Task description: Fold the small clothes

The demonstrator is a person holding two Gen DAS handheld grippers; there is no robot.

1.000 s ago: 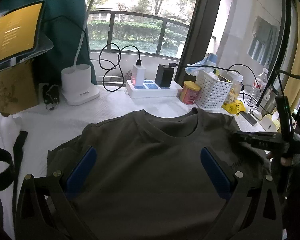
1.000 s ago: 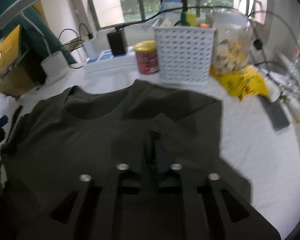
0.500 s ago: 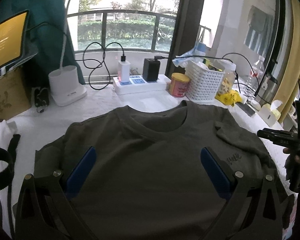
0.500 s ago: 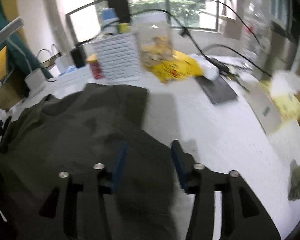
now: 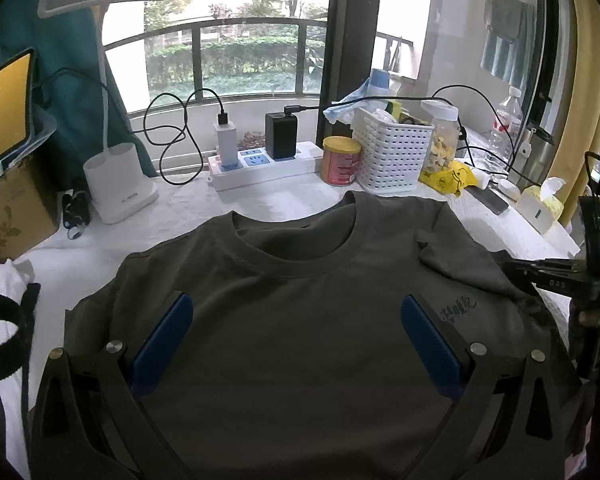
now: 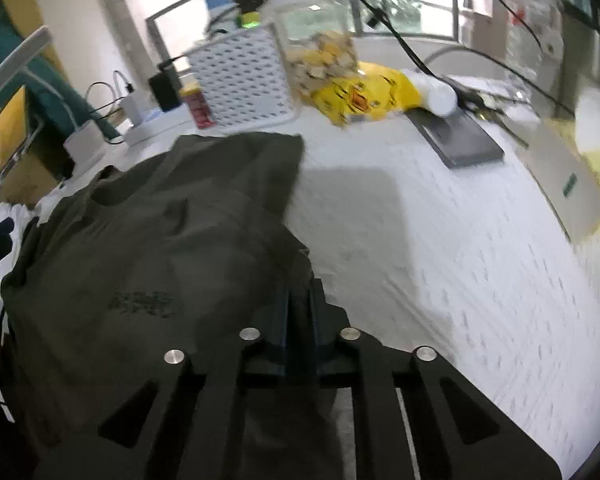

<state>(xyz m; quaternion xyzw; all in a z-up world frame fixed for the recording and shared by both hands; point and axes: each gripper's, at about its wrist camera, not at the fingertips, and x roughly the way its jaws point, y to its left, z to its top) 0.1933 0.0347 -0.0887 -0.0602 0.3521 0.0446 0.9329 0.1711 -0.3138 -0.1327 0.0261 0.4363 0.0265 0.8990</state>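
The olive-green T-shirt point(image 5: 300, 320) lies spread, front up, over the white textured tablecloth point(image 6: 440, 240), filling the lower centre of the left wrist view. The left gripper point(image 5: 296, 332) hangs above its chest with both blue pads wide apart, no cloth between them. In the right wrist view the right gripper point(image 6: 300, 304), at lower centre, has its jaws closing on the shirt's edge, dark fabric pinched between the pads. The shirt is soft matte knit with a ribbed round collar and a small dark embroidered mark (illegible). Behind it, toward the top of the frame, stands a white perforated plastic basket point(image 5: 392, 156), rectangular and rigid.
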